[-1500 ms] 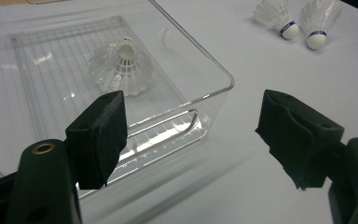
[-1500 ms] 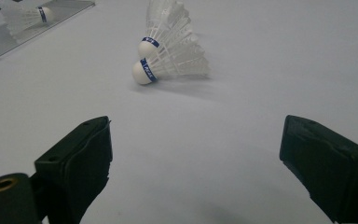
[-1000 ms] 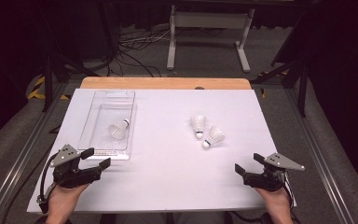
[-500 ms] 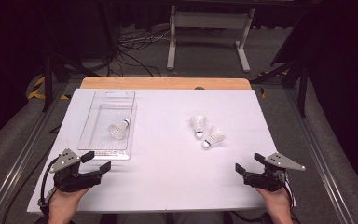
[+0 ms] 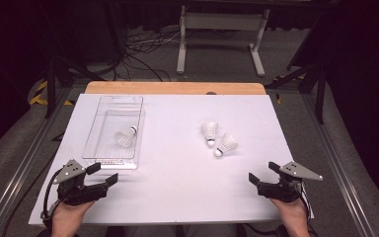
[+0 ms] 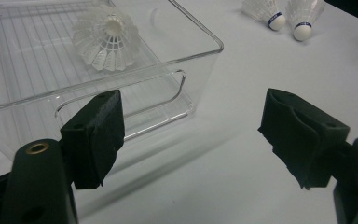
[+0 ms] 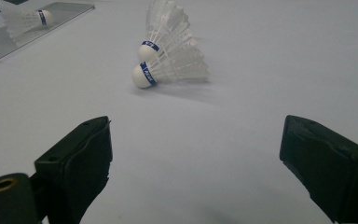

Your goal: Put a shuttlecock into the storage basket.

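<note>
A clear plastic tray (image 5: 94, 144) stands on the left half of the white table, with one white shuttlecock (image 5: 125, 138) lying in it. Two more shuttlecocks (image 5: 209, 132) (image 5: 227, 143) lie side by side right of centre, cork ends toward me. My left gripper (image 5: 103, 173) is open just in front of the tray's near end; in its own view the tray's near wall (image 6: 168, 100) and the shuttlecock inside (image 6: 106, 39) sit ahead of the left gripper (image 6: 191, 135). My right gripper (image 5: 262, 171) is open and empty near the front right edge. The pair (image 7: 168, 28) (image 7: 177, 65) lies ahead of the right gripper (image 7: 196, 158).
A wooden strip (image 5: 175, 88) runs along the table's far edge. Beyond it stand a white metal frame (image 5: 222, 29) and loose cables (image 5: 143, 49) on the floor. Metal rails (image 5: 24, 163) flank the table on both sides.
My left gripper has drawn back a little toward the table's near edge. The right gripper and the shuttlecocks have stayed put.
</note>
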### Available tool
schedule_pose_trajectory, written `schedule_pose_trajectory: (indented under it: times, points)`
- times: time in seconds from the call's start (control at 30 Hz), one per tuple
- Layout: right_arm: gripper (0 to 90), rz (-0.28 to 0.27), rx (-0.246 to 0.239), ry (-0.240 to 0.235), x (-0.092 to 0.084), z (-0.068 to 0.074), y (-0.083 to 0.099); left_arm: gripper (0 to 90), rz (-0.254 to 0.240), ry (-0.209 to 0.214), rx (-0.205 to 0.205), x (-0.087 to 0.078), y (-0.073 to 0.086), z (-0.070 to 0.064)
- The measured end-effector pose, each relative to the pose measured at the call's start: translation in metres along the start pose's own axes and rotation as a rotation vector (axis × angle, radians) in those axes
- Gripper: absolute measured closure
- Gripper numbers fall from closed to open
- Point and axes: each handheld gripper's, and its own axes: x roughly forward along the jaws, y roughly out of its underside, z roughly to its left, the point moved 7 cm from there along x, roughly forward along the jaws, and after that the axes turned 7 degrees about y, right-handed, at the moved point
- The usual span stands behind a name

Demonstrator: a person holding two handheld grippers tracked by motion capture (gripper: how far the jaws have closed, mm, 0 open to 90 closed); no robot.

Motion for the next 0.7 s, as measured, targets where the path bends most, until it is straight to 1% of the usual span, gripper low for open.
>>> schedule_pose_trajectory:
  times: [0.2, 0.33, 0.4, 0.47, 0.57, 0.7]
  points:
    - [9.7, -0.003, 0.003, 0.005, -0.001, -0.001, -0.001, 22.4, 0.001, 0.007, 0.002, 0.001, 0.0, 0.0]
    - [9.6, -0.01, 0.004, 0.004, -0.002, 0.0, -0.003, 22.4, -0.001, 0.007, -0.005, 0.0, 0.0, -0.001]
    - [9.5, -0.014, 0.002, -0.003, -0.003, 0.001, -0.005, 22.4, -0.008, 0.003, -0.004, -0.001, 0.0, -0.001]
    - [9.4, -0.03, 0.009, -0.021, -0.005, 0.005, -0.008, 22.3, -0.01, 0.002, -0.006, -0.002, 0.0, -0.001]
    - [9.4, -0.04, -0.003, -0.031, -0.007, 0.008, -0.01, 22.3, -0.01, 0.001, -0.001, -0.003, 0.0, -0.002]
    - [9.4, -0.044, -0.008, -0.038, -0.007, 0.01, -0.012, 22.3, -0.017, -0.002, -0.011, -0.002, -0.001, -0.001]
